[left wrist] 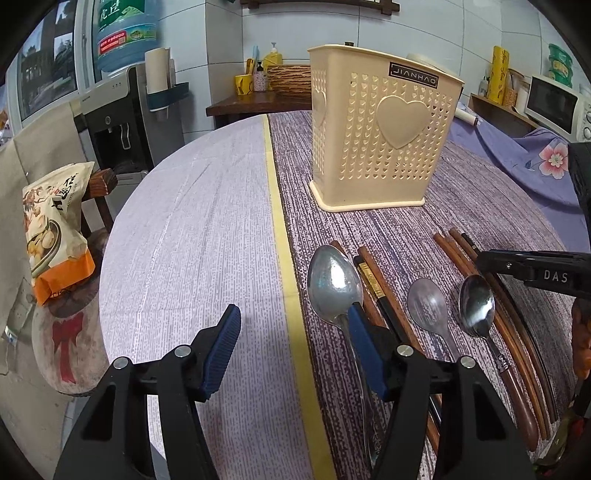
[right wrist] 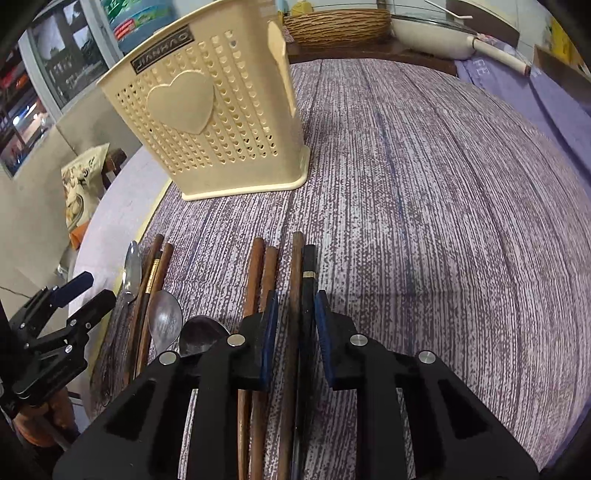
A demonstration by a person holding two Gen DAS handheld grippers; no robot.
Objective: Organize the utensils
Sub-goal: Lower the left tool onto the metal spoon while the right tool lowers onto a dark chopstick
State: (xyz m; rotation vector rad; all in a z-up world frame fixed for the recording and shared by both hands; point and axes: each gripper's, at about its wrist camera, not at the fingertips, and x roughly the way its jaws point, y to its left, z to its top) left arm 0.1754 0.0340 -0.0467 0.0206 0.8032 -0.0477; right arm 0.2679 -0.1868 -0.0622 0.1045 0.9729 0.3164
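A cream perforated utensil holder (left wrist: pixel 380 129) with a heart stands upright on the purple tablecloth; it also shows in the right wrist view (right wrist: pixel 218 110). In front of it lie three metal spoons (left wrist: pixel 334 284) and several wooden and black chopsticks (left wrist: pixel 380 291). My left gripper (left wrist: pixel 293 328) is open and empty over the tablecloth, its right finger just above the big spoon's neck. My right gripper (right wrist: pixel 295 314) is partly open, its blue pads astride a brown chopstick (right wrist: pixel 295 266) and a black chopstick (right wrist: pixel 308 266) that lie on the table.
A yellow stripe (left wrist: pixel 280 229) divides the pale left half of the tablecloth from the purple right half. A snack bag (left wrist: pixel 55 229) sits on a stool off the table's left edge. A water dispenser, wicker basket (right wrist: pixel 338 22) and microwave stand behind.
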